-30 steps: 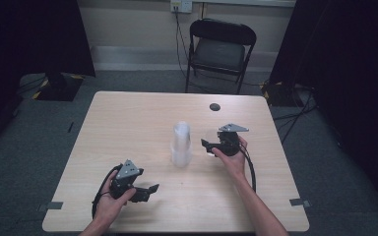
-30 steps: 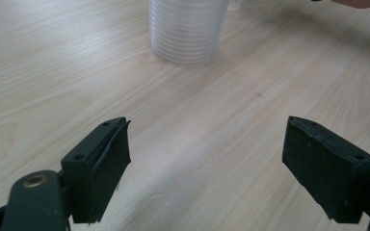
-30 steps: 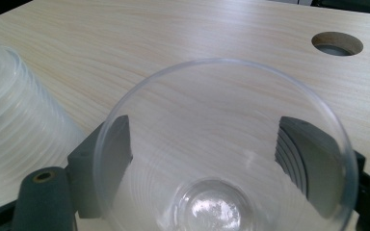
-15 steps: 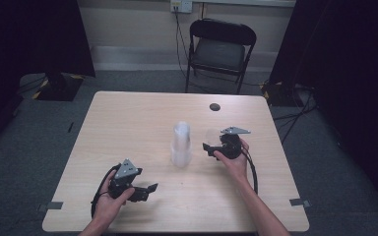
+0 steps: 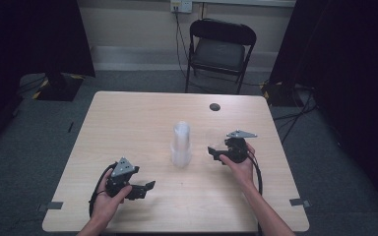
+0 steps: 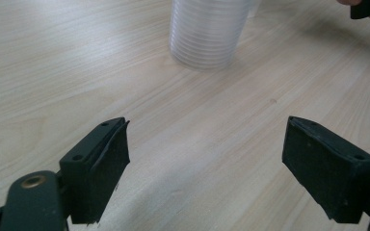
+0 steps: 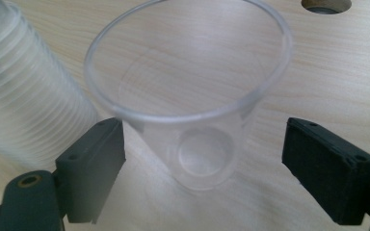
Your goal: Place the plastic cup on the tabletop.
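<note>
On my table [image 5: 128, 118] the stack of cups [image 5: 181, 144] stands upright near the middle. Just to its right a single cup [image 7: 188, 110] stands upright between the spread jaws of my right gripper [image 5: 215, 152], which have just been opening, the pads clear of its wall. My left gripper [image 5: 145, 189] sits at the near left, well apart from the stack, jaws wide over bare tabletop. A small hole [image 5: 214, 106] lies in the far right part of the table; behind it on the floor stands a chair [image 5: 220, 49]
</note>
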The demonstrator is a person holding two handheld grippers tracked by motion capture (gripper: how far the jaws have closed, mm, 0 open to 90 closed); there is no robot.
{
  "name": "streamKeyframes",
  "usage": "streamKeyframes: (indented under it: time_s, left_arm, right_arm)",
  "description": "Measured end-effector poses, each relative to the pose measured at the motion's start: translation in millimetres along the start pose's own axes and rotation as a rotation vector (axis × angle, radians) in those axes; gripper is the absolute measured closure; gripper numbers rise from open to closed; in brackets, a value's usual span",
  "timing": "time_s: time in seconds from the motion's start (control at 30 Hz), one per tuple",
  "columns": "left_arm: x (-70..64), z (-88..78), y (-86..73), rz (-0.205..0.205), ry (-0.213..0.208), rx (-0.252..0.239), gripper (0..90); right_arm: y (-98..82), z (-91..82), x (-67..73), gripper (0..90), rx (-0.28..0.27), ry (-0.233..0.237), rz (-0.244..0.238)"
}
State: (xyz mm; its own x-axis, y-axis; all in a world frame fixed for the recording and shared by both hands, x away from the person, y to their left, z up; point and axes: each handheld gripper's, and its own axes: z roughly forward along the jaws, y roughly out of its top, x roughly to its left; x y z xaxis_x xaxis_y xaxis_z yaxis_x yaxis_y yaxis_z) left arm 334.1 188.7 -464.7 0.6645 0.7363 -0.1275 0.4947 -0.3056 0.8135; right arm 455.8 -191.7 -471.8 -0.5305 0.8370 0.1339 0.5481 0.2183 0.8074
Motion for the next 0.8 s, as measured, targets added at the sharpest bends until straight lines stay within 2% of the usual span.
streamKeyframes:
  time_s: [0.33, 0.53, 0.63, 0.7, 0.8]
  left_arm:
    - [2.8, -1.9, -0.2, -0.007, 0.018, -0.003, 16.5]
    - [4.2, -2.9, -0.5, -0.013, 0.021, -0.003, 16.5]
    - [4.1, -3.3, -0.6, -0.018, 0.021, -0.004, 16.5]
    - [4.3, -4.0, -0.7, -0.020, 0.027, -0.006, 16.5]
    - [1.3, -4.8, -0.2, -0.023, 0.030, 0.000, 16.7]
  right_arm:
    - [-2.6, -25.5, -4.7, 14.7, -0.006, -0.001, -0.003]
    - [-6.7, -47.0, -1.9, 15.2, -0.029, -0.005, -0.002]
    - [-9.9, -55.1, -0.2, 15.9, -0.023, -0.003, 0.000]
    - [-11.5, -62.4, 2.2, 18.9, -0.037, -0.001, -0.009]
    - [-13.3, -73.8, 7.0, 18.1, -0.048, 0.005, -0.021]
